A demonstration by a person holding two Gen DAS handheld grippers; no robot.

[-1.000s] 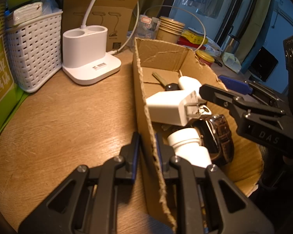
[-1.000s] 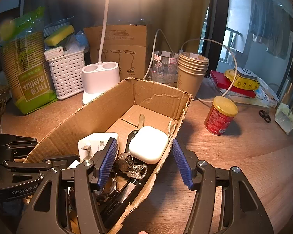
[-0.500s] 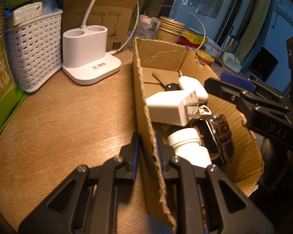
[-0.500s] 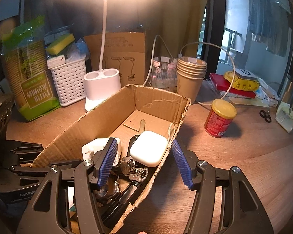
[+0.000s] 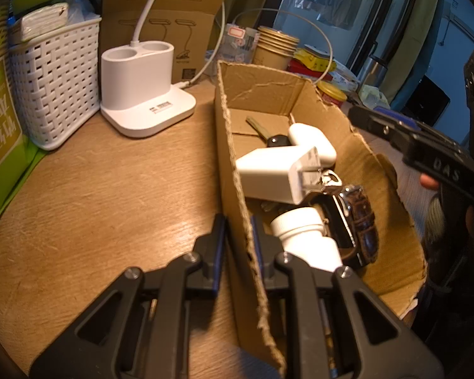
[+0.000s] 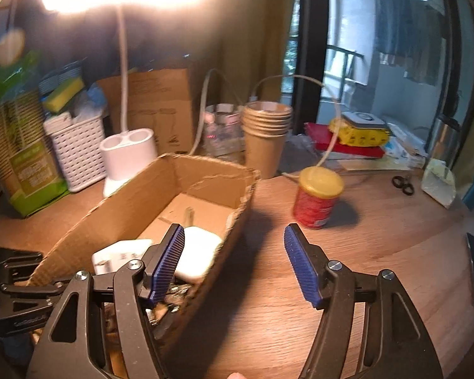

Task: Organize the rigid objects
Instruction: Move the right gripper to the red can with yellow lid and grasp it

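**Right jaws let go of the box**

Sitting on the wooden table [image 6: 347, 284], the cardboard box [image 5: 268, 94] holds a charger [image 5: 275, 173], watch and bottle. The left gripper [image 5: 238, 243] stays clenched on its wall; the right gripper [image 6: 234, 265] has just spread, lifted clear and empty, probably ready for another item.

raised letters "das" stand on the black arm of the right hand-held gripper [image 5: 439, 170] at the right of the left wrist frame. the green bag [image 5: 0, 132] at the left edge carries large characters, too cropped to read.
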